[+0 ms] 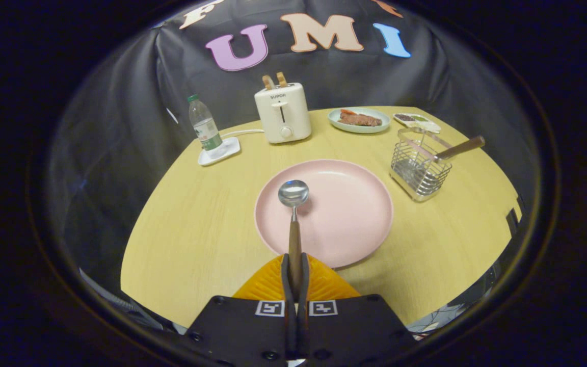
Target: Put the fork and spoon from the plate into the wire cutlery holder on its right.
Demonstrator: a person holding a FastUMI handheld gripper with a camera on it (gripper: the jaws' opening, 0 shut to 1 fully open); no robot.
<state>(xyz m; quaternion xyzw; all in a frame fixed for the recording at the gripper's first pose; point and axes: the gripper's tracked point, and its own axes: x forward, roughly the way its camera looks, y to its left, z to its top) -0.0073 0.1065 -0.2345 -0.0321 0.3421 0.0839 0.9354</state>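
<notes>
The tongs point(295, 278) are closed tight on the wooden handle of the spoon point(293, 214), one finger pressing each side of it with no gap left. The spoon points straight ahead from the fingertips, its bowl point(293, 193) face up over the left part of the pink plate point(324, 211). I cannot tell whether the bowl touches the plate or hangs just above it.

The plate lies just ahead of the fingers, its near rim right at their tips, and its surface apart from the spoon is bare. It sits on a round yellow table point(196, 229).

Ahead and to the right of the fingers, beside the plate but apart from it, stands the wire holder point(420, 171). The fork point(459, 148) is already in it, tilted, with its wooden handle sticking out over the holder's right rim. Between the spoon's bowl and the holder there is only the plate and a strip of bare table.

Well beyond the fingers, at the back of the table, stands a white toaster point(282, 112) with two slices of bread poking up. To its left a water bottle point(204, 127) stands on a small white tray point(219, 152). To the toaster's right is a pale green plate of food point(358, 120), and further right a small dish point(417, 121) just behind the holder.
</notes>
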